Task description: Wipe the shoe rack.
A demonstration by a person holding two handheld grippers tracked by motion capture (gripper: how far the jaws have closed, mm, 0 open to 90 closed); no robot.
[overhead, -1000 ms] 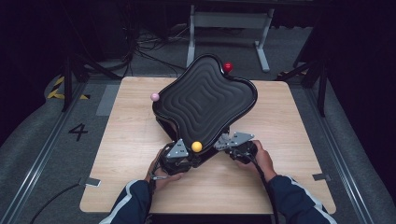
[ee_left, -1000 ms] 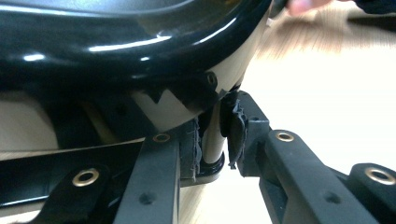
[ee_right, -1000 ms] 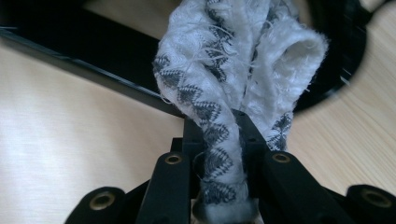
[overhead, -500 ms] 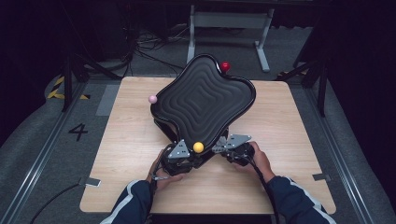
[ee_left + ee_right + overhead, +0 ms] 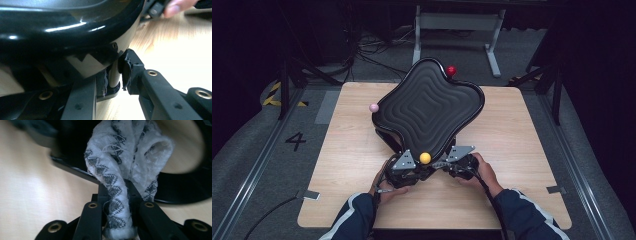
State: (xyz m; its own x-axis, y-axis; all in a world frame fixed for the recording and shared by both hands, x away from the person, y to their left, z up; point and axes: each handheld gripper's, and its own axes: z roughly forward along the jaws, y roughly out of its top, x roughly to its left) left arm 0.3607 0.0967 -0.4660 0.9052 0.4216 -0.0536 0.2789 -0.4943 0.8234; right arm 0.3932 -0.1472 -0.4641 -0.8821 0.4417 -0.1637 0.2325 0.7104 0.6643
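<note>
Behind tilted black tray (image 5: 429, 110): red ball (image 5: 451, 70); pink ball (image 5: 373, 107) at left edge.

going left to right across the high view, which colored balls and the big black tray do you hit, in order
pink ball → yellow ball → black wavy tray (by its middle) → red ball

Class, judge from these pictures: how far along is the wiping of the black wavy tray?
Done: the black wavy tray is tipped up off the table. In hand: the left claw is shut on a post under the tray, and the right claw is shut on a white patterned cloth held up to its rim. Left: probably wiping, then laying the tray flat. How much is wiped cannot be told.
</note>
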